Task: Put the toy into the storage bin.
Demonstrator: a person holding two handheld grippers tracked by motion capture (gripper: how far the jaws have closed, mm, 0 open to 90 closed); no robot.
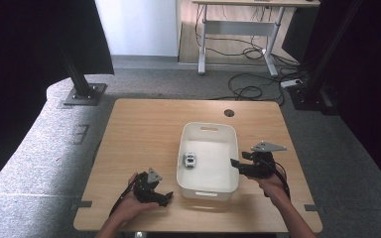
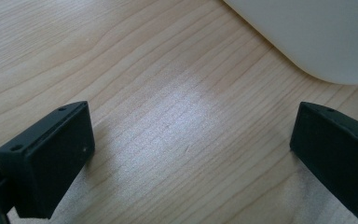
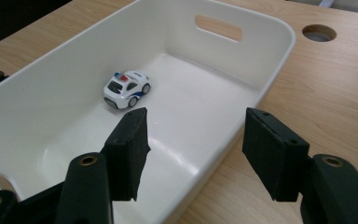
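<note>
Only partly visible from the left gripper (image 1: 166,197): one rounded corner of the white bin (image 2: 317,42), cut off at the frame edge, with both jaws spread wide over bare wooden table (image 2: 168,140) and nothing between them. Inside the bin (image 1: 230,148), standing on its wheels near the left wall: a toy police car (image 3: 127,88), its markings too small to read from above (image 1: 190,160). Poised at the bin's right rim: the right gripper (image 1: 234,163), jaws apart and empty, one over the bin floor, the other outside above the table.

Lab: camera-rig posts (image 1: 77,74), floor cables (image 1: 248,89)
</note>
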